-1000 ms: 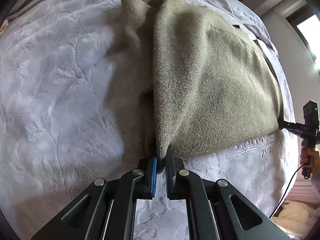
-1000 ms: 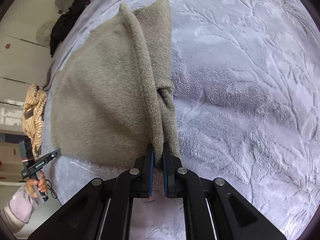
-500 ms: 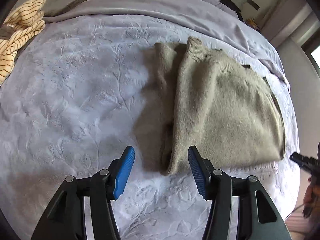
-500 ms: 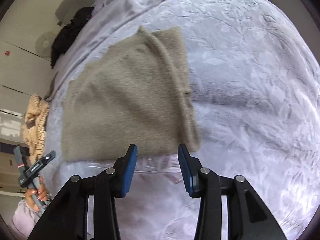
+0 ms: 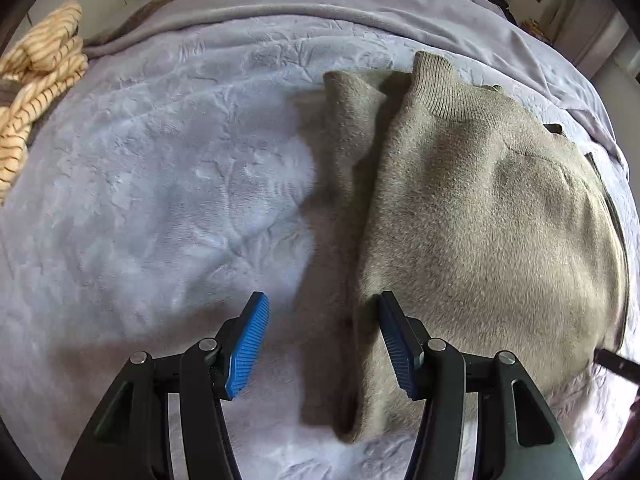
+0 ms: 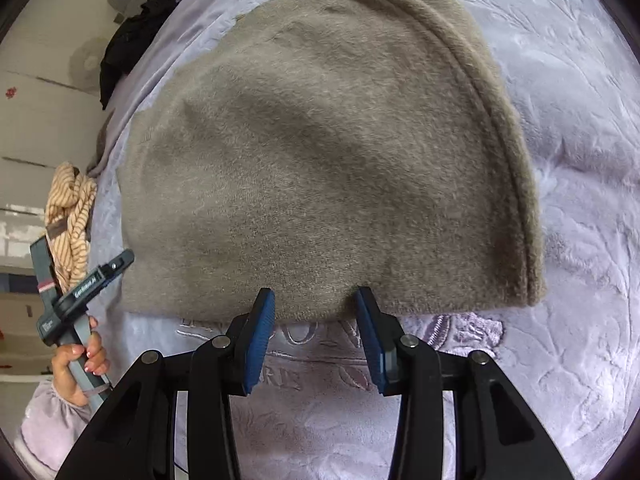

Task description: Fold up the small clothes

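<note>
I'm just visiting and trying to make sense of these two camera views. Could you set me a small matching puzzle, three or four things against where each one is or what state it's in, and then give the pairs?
Things:
1. olive sweater
2. striped garment
3. left gripper
4. black clothing

Places or states:
A. bunched at the bed's edge
B. jaws open, nothing pinched
C. lying folded on the lavender blanket
D. piled in the background beyond the blanket

Pairs: 1-C, 2-A, 3-B, 4-D
</note>
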